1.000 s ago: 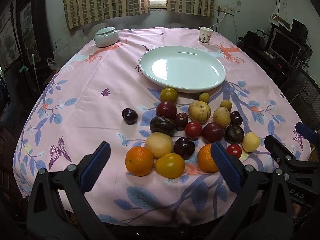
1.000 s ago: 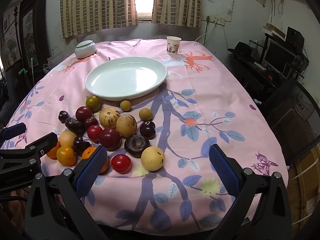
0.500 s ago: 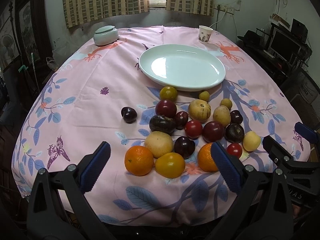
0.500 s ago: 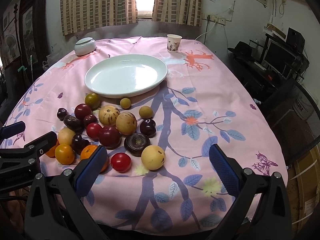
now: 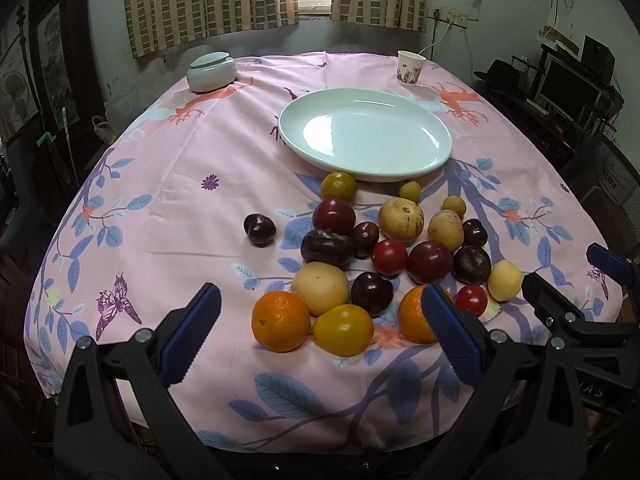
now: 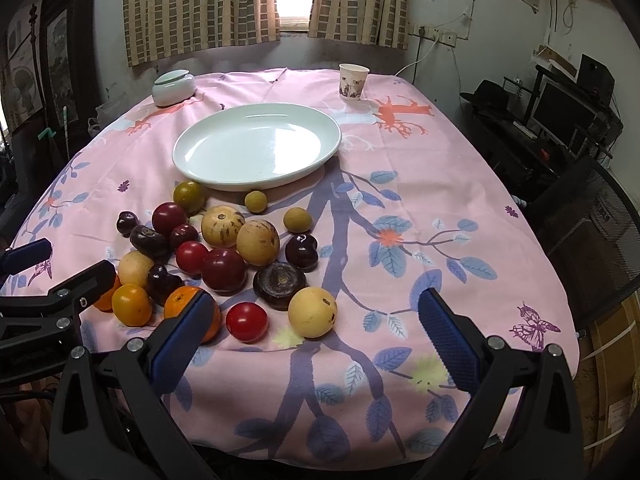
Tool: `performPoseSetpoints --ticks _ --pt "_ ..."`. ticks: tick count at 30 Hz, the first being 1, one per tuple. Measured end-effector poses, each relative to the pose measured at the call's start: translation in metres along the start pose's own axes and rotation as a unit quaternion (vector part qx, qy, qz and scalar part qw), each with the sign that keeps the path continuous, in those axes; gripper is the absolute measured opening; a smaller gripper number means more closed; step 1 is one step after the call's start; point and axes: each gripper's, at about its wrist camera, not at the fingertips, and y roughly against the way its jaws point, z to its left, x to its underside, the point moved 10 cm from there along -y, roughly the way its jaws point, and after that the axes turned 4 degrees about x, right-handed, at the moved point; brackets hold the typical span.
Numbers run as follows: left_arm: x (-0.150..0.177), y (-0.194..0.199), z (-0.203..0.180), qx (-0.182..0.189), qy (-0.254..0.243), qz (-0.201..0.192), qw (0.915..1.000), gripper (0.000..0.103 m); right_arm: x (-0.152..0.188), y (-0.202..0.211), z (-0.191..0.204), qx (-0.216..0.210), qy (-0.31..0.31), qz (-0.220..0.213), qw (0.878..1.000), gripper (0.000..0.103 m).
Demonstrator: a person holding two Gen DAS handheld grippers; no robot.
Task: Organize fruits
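At the near edge of the pink table [image 5: 168, 208] with its leaf-and-butterfly cloth, left gripper [image 5: 320, 338] low over the cloth, blue-padded black fingers [image 5: 190, 334] spread wide apart and holding nothing. Just beside it to the right, right gripper [image 6: 316, 340] likewise, ribbed blue fingers [image 6: 448, 338] wide apart and empty. Just beyond the left fingers, a round orange [image 5: 281, 321], a yellow-orange tomato-like fruit [image 5: 343, 330] touching it, and a second orange [image 5: 416, 314] partly hidden behind the right-hand pad. Near the right gripper, a small red tomato [image 6: 246, 321] and a pale yellow round fruit [image 6: 312, 312]. Farther in, a tight cluster of dark purple plums, red tomatoes and tan striped melons [image 5: 401, 220], with one dark plum [image 5: 260, 230] apart on the left. Behind the cluster, a wide oval white plate [image 5: 366, 134], bare. At the far edge, a lidded pale green ceramic jar [image 5: 212, 72] on the left and a patterned paper cup [image 5: 410, 67] on the right.
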Motion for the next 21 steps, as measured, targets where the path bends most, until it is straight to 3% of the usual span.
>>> performPoseSetpoints --ticks 21 --pt "0.003 -0.0069 0.0071 -0.005 0.009 0.013 0.9999 0.101 -0.0008 -0.0002 0.0019 0.016 0.014 -0.006 1.0 0.102"
